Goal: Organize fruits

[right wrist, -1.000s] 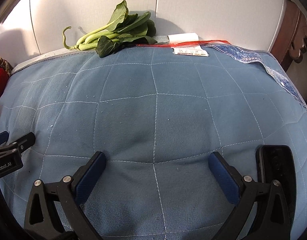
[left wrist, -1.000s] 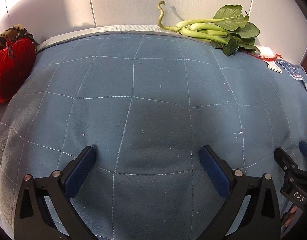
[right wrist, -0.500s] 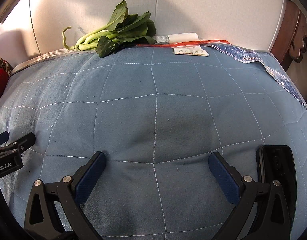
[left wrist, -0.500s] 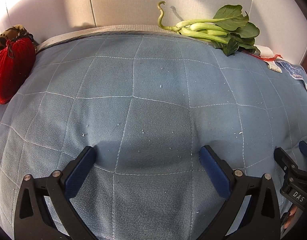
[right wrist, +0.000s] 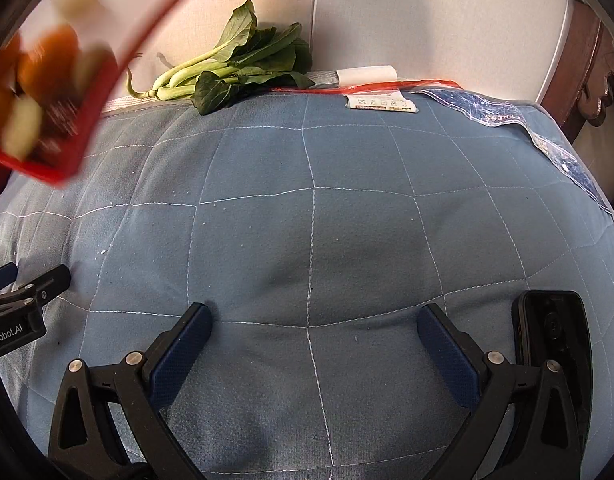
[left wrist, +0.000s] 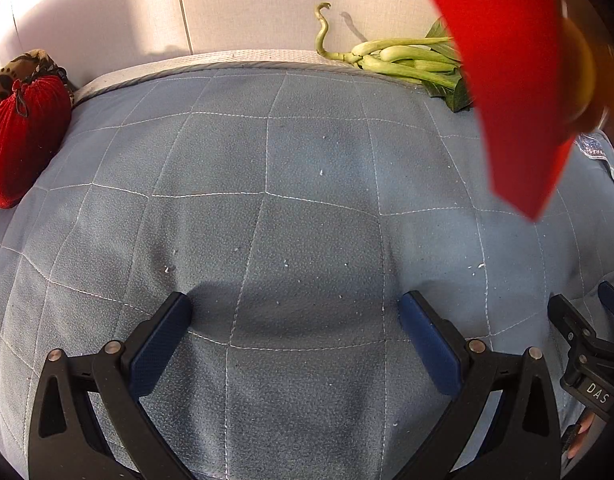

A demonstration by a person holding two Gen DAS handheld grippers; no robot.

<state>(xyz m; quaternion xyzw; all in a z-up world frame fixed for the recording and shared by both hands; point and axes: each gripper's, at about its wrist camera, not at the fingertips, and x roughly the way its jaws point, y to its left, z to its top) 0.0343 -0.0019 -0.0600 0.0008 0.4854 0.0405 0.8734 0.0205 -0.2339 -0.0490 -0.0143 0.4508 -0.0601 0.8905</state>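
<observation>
Leftmost in the left wrist view, a red velvet pouch (left wrist: 21, 140) lies at the edge of the blue quilted cover (left wrist: 287, 184). Next, the left gripper (left wrist: 295, 336) hovers low over the cover, its 2 fingers spread wide with nothing between them. Farther right, a bunch of leafy greens (right wrist: 235, 72) rests against the wall at the back. Above it, a blurred red tray (right wrist: 67, 112) hangs in the air carrying orange and pale fruits (right wrist: 47, 60). The right gripper (right wrist: 313, 340) is likewise spread and empty, and a black phone (right wrist: 555, 340) lies just beside its right finger.
</observation>
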